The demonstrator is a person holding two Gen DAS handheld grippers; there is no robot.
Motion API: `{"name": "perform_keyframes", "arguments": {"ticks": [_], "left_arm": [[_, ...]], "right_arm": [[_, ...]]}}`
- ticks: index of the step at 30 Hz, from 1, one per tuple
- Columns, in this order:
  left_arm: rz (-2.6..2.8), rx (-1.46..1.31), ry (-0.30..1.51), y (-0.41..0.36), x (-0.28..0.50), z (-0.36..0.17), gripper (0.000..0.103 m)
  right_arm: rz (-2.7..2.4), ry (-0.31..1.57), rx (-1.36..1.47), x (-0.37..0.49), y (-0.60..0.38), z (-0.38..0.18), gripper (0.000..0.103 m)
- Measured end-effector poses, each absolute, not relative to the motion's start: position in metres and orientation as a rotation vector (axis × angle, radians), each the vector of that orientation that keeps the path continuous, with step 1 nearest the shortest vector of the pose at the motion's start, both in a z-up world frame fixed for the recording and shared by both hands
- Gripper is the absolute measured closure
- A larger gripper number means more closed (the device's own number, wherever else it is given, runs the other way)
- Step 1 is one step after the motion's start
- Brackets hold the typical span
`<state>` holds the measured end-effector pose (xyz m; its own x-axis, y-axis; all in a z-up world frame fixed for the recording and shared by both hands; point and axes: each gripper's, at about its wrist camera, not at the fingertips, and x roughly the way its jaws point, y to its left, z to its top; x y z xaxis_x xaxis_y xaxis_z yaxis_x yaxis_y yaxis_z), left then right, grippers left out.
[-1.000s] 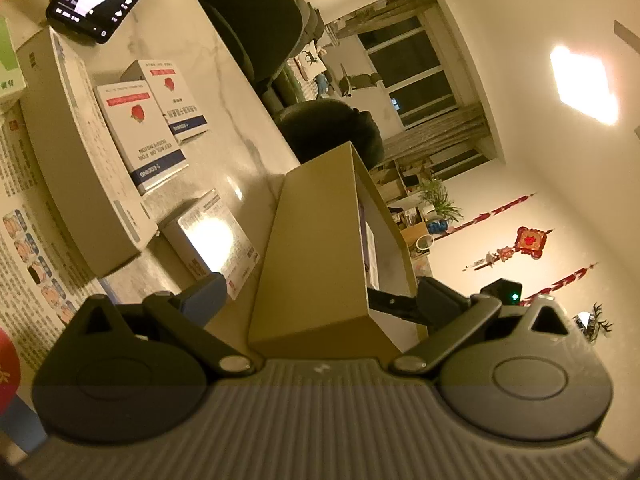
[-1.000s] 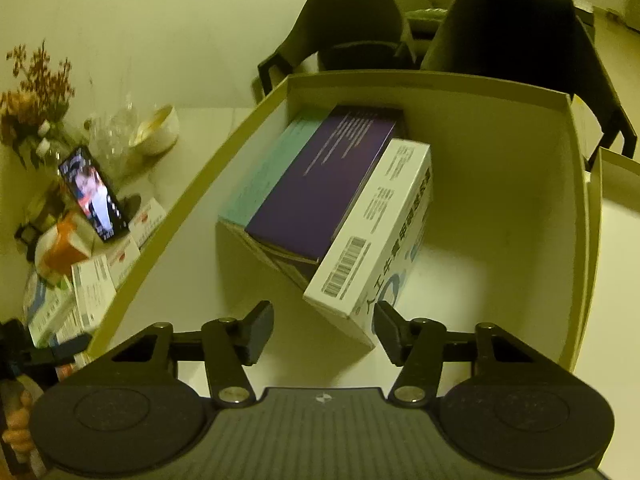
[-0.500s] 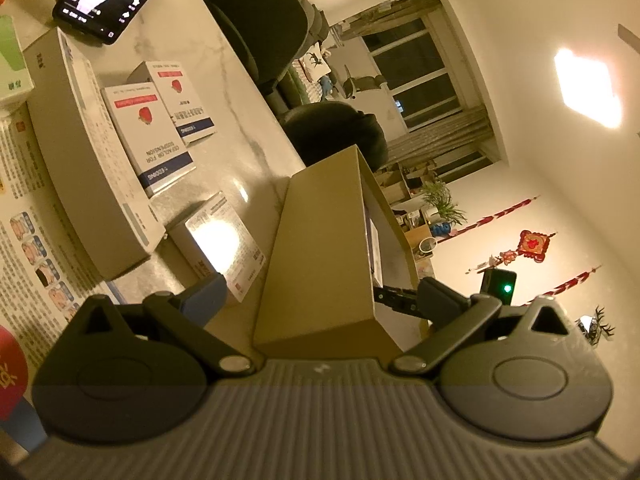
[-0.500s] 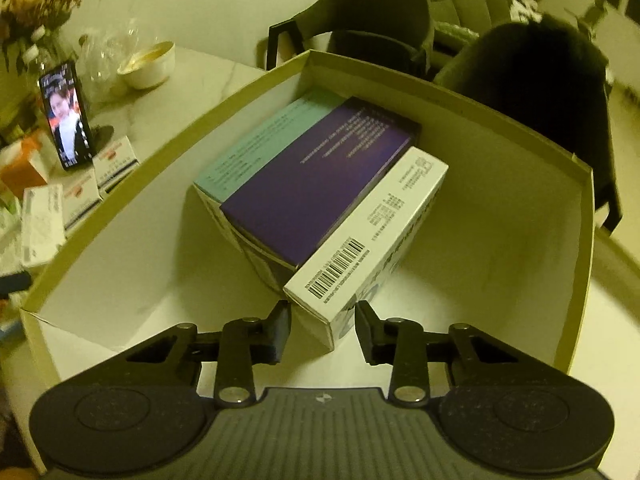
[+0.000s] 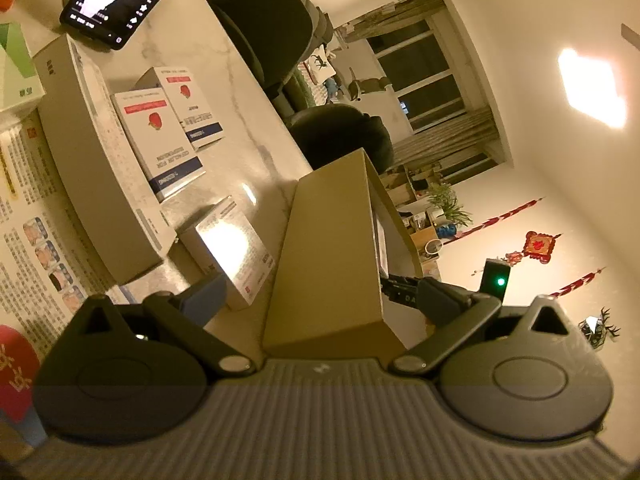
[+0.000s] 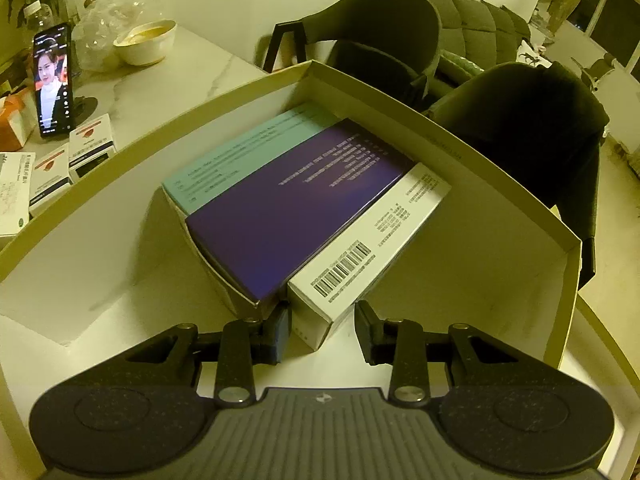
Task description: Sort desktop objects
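An open cardboard box [image 6: 460, 140] holds three cartons side by side: a teal one [image 6: 240, 152], a purple one [image 6: 296, 204] and a white barcoded one [image 6: 372, 240]. My right gripper [image 6: 322, 330] is open just behind the white carton's near end, fingers either side, not touching. My left gripper [image 5: 316, 298] is open around the box's outer wall [image 5: 328, 248], one finger outside, one inside. Loose cartons lie on the marble table: two red-and-blue ones [image 5: 168, 136], a small white one [image 5: 236, 248], a long white one [image 5: 92, 160].
A phone [image 6: 54, 80] on a stand plays video at the far left. A white bowl [image 6: 146, 42], plastic bags and flower jars stand behind it. Two dark chairs [image 6: 520, 128] sit beyond the table's far edge. A printed leaflet [image 5: 28, 232] lies under the long carton.
My right gripper has drawn back and lowered, closing in from wide open, so the white carton's end now sits between its fingers. The left gripper has stayed on the box wall.
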<state>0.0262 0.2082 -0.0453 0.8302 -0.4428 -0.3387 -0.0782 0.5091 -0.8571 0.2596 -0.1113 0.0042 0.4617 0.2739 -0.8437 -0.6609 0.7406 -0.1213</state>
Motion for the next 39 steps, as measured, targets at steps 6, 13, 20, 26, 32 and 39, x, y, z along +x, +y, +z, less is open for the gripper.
{"name": "perform_keyframes", "arguments": {"ticks": [6,13,20,26,32,39], "left_arm": [[-0.219,-1.013,0.584,0.209,0.026,-0.045,0.0],[-0.129,-0.937,0.608,0.21,0.021,-0.038,0.0],[-0.026,-0.907,0.63,0.223,0.009,-0.033,0.0],[0.048,-0.89,0.611,0.235,-0.008,-0.027,0.0],[0.117,-0.868,0.593,0.245,-0.023,-0.019,0.0],[0.155,-0.834,0.608,0.244,-0.039,-0.018,0.0]], "right_arm": [[0.578,0.937,-0.456,0.26,-0.112,-0.001,0.064],[0.541,0.937,-0.425,0.253,-0.115,0.008,0.047],[0.558,0.906,-0.33,0.236,-0.128,0.022,0.028],[0.567,0.835,-0.229,0.22,-0.139,0.043,0.024],[0.604,0.732,-0.129,0.195,-0.143,0.064,0.02],[0.69,0.62,-0.074,0.152,-0.136,0.083,0.017]]}}
